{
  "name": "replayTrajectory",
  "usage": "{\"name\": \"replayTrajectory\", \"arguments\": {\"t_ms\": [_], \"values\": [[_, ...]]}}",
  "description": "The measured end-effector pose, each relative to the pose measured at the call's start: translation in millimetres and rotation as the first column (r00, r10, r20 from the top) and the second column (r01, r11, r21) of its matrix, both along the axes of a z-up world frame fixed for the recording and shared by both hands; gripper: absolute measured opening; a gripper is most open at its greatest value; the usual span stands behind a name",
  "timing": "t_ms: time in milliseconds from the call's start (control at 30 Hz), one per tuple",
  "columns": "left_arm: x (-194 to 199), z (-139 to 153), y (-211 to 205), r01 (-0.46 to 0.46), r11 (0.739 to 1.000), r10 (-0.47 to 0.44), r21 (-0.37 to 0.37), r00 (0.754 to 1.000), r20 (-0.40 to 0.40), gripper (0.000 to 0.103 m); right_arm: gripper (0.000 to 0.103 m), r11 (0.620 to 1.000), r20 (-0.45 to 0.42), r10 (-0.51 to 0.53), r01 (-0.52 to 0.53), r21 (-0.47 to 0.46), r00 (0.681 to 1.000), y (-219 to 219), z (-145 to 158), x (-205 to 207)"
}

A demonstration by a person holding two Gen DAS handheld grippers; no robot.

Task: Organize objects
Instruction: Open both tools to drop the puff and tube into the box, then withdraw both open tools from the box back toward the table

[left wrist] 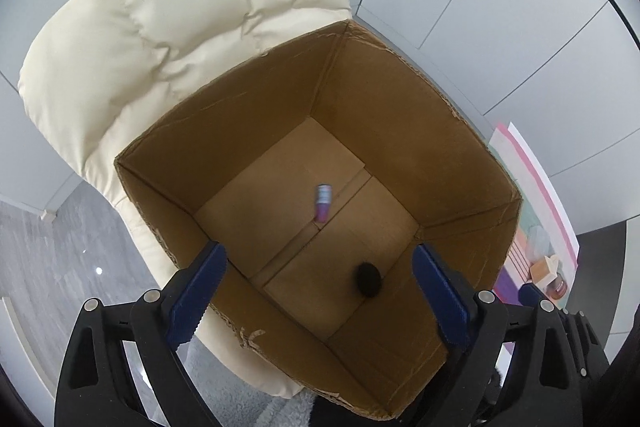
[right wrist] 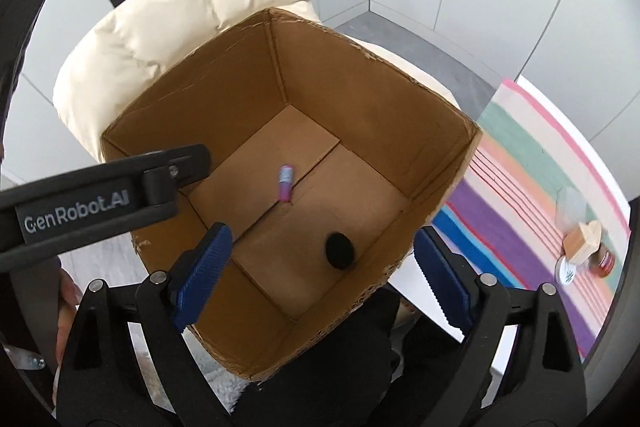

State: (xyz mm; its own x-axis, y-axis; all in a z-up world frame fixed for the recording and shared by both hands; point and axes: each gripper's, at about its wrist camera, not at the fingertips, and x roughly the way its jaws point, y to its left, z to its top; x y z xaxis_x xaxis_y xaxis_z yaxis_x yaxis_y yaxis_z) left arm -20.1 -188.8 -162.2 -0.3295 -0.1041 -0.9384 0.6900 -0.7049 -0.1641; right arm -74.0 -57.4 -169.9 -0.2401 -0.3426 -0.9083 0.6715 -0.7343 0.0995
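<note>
While both grippers, left (left wrist: 316, 291) and right (right wrist: 320, 267), hang over the box (left wrist: 400, 99) with jaws spread wide and empty, a small tube (left wrist: 323, 202) and a black disc (left wrist: 368, 279) lie apart on its floor. Both look light and rigid; I judge the tube best pinched mid-length, being apt to roll.

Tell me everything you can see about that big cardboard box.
The cardboard box is plain brown corrugated board, open at the top, with no top flaps visible and ragged, torn rim edges. It stands upright against a cream padded cushion, beside a striped cloth. Its floor is made of folded flaps with a seam between them. Inside lie a small pink-and-purple tube on the seam and a dark round object nearer the camera. Both look slightly blurred. Nothing grips the box.
</note>
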Motion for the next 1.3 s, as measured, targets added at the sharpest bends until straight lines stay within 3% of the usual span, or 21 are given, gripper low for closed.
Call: {"name": "replayTrajectory", "arguments": {"t_ms": [800, 1300], "values": [[12, 22, 15, 0.033, 0.998, -0.033, -0.050, 0.999, -0.007, 0.095, 0.094, 1.000, -0.007, -0.020, 0.020, -0.012, 1.000, 18, 18, 15], [62, 39, 48, 0.067, 0.994, -0.070, -0.091, 0.997, -0.029, 0.095, 0.094, 0.999, -0.035, -0.044, 0.043, -0.021, 0.998, 52, 39, 50]]}}
